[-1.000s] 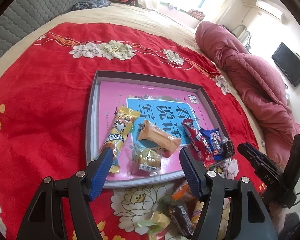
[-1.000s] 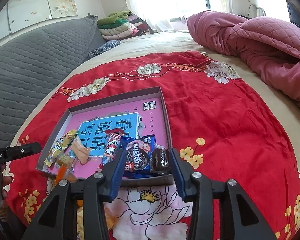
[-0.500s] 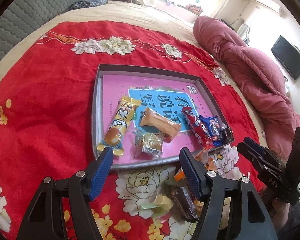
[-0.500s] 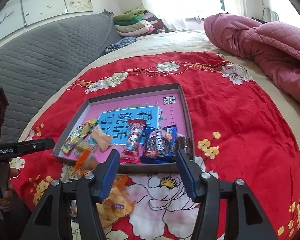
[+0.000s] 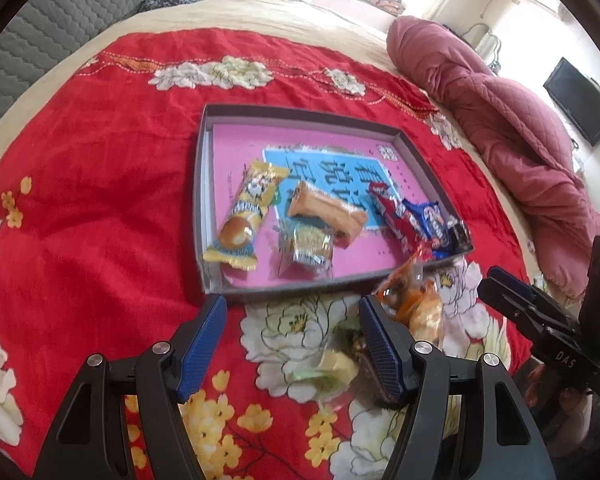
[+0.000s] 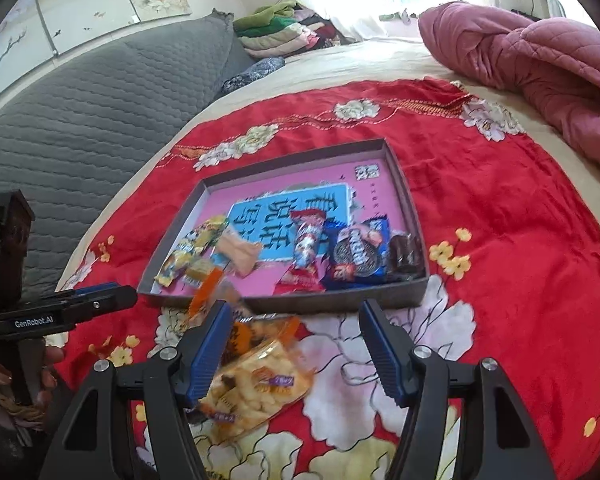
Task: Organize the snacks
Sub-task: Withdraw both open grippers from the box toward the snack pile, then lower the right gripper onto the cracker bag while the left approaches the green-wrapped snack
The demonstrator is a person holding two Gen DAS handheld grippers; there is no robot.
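Observation:
A grey-rimmed tray with a pink floor lies on the red flowered blanket. In it are a yellow cake packet, a tan wafer packet, a small biscuit packet, a red bar, a blue Oreo pack and a dark brownie. Loose snacks lie in front of the tray: an orange cracker bag and a pale green sweet. My left gripper is open and empty before the tray. My right gripper is open and empty, its left finger over the cracker bag.
A crumpled pink quilt lies to the right. A grey quilted headboard and folded clothes are at the far left. Each gripper shows in the other's view: the right one and the left one.
Both grippers have pulled back from the tray toward me, both still open. More of the loose snack pile in front of the tray now shows.

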